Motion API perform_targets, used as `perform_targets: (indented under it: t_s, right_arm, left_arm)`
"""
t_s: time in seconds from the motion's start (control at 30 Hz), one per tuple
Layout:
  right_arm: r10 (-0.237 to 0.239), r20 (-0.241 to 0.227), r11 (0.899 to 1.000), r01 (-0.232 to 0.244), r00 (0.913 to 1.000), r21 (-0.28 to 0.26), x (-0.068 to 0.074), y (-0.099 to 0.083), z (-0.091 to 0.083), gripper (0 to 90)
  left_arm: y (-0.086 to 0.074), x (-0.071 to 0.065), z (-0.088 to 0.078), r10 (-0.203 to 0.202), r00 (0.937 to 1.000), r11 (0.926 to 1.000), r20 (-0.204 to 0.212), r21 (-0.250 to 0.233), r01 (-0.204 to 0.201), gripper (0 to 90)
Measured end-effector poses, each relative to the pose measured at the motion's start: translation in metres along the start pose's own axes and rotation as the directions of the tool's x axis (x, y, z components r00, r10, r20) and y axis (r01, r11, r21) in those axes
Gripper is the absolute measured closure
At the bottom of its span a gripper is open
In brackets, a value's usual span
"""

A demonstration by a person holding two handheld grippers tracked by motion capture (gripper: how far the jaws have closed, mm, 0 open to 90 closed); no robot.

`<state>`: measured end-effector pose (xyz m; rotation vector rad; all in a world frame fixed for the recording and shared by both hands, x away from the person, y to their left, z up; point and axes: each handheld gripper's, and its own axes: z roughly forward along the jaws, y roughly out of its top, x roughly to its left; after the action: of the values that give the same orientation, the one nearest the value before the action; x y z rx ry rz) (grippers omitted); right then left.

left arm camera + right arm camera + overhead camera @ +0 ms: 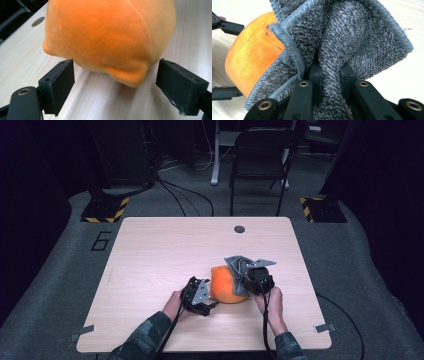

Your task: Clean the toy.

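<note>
Two grippers work close together near the middle of the pale wooden table (150, 250), a little toward its near right side. Between them sits an orange plush toy (227, 284), round and soft, resting on the tabletop. A grey towel (239, 270) is draped against the toy's right side, bunched and rising to a folded peak at its far edge.

The left gripper (202, 296) lies just to the left of the toy, held low by the person's left hand (174, 304). In the left gripper view its jaws stand wide apart, one on each side of the toy's near bulge (a small stubby nub of the plush (130, 75) hangs between them), and neither pad clearly touches the fabric, though the right-hand one comes very near.

The right gripper (331, 75) sits at the toy's right, the right hand (272, 302) behind it. In the right gripper view its jaws are pinched on a thick fold of the towel (342, 37), the looped grey cloth squeezed between them and fanning out above, with a stitched edge curling over the orange plush (249, 57) at the left. Beyond that, the black jaws of the other gripper reach in from the left edge.

A dark round hole (239, 229) marks the table's far side. Farther off, a black chair (260, 160) stands on the grey carpet.
</note>
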<state>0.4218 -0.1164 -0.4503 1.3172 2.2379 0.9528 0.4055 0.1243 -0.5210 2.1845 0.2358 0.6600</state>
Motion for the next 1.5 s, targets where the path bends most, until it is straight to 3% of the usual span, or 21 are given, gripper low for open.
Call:
perform_targets:
  t_s: [0.03, 0.1, 0.27, 0.4, 0.63, 0.77, 0.87, 0.93, 1.03, 1.13, 1.17, 1.3, 1.43, 1.5]
  right_arm:
    - [-0.004, 0.000, 1.000, 0.004, 1.0000, 0.001, 0.000, 0.000, 0.000, 77.1]
    - [0.003, 0.000, 1.000, -0.003, 1.0000, 0.003, 0.000, 0.000, 0.000, 77.2]
    - [0.005, -0.007, 1.000, -0.005, 1.0000, 0.001, -0.002, 0.000, 0.001, 77.1]
    - [0.016, -0.005, 1.000, -0.016, 0.9999, 0.003, -0.002, 0.000, 0.001, 77.1]
    - [0.018, -0.013, 1.000, -0.018, 0.9998, -0.004, -0.003, 0.000, 0.001, 77.0]
    - [0.039, -0.007, 0.999, -0.039, 0.9992, -0.007, -0.002, -0.001, 0.000, 77.0]
    - [0.027, -0.028, 0.999, -0.028, 0.9993, -0.029, -0.006, -0.001, -0.003, 76.7]
    - [0.054, -0.044, 0.997, -0.056, 0.9976, -0.057, -0.010, -0.001, -0.010, 76.3]
    - [0.075, -0.004, 0.994, -0.075, 0.9972, -0.085, -0.021, -0.003, -0.027, 76.3]
    - [0.126, 0.062, 0.989, -0.120, 0.9901, -0.091, -0.043, -0.013, -0.045, 76.2]
    - [0.146, 0.104, 0.987, -0.137, 0.9838, -0.087, -0.052, -0.019, -0.050, 76.2]
    - [0.220, 0.181, 0.976, -0.216, 0.9586, -0.040, -0.080, -0.039, -0.053, 76.1]
    - [0.258, 0.199, 0.964, -0.264, 0.9454, 0.003, -0.094, -0.051, -0.045, 75.7]
    - [0.265, 0.197, 0.962, -0.272, 0.9439, 0.010, -0.095, -0.052, -0.041, 75.6]
  left_arm:
    - [0.001, -0.002, 0.001, 0.043, 0.9989, 0.9990, -0.020, 0.008, -0.043, 14.9]
    - [0.000, -0.004, 0.001, 0.092, 0.9954, 0.9957, -0.027, 0.011, -0.092, 14.8]
    - [-0.004, -0.005, 0.005, 0.136, 0.9901, 0.9906, -0.033, 0.010, -0.136, 15.5]
    - [-0.003, -0.008, 0.005, 0.146, 0.9877, 0.9893, -0.056, 0.009, -0.146, 18.8]
    - [-0.003, -0.010, 0.004, 0.166, 0.9815, 0.9858, -0.096, -0.009, -0.167, 43.8]
    - [-0.003, -0.010, 0.005, 0.154, 0.9837, 0.9876, -0.093, -0.018, -0.156, 57.6]
    - [-0.003, -0.009, 0.005, 0.137, 0.9864, 0.9899, -0.091, -0.024, -0.140, 64.6]
    - [-0.003, -0.007, 0.004, 0.124, 0.9883, 0.9914, -0.089, -0.032, -0.127, 67.4]
    - [-0.004, -0.006, 0.003, 0.109, 0.9903, 0.9933, -0.087, -0.029, -0.112, 69.0]
    - [-0.004, -0.005, 0.003, 0.105, 0.9909, 0.9939, -0.084, -0.024, -0.108, 69.8]
    - [-0.004, -0.005, 0.003, 0.104, 0.9911, 0.9939, -0.083, -0.026, -0.107, 69.9]
    - [-0.005, -0.004, 0.003, 0.101, 0.9916, 0.9943, -0.081, -0.027, -0.103, 71.0]
    - [-0.005, -0.004, 0.004, 0.089, 0.9924, 0.9953, -0.085, -0.031, -0.092, 76.1]
    - [-0.005, -0.004, 0.004, 0.090, 0.9924, 0.9951, -0.085, -0.035, -0.093, 77.7]
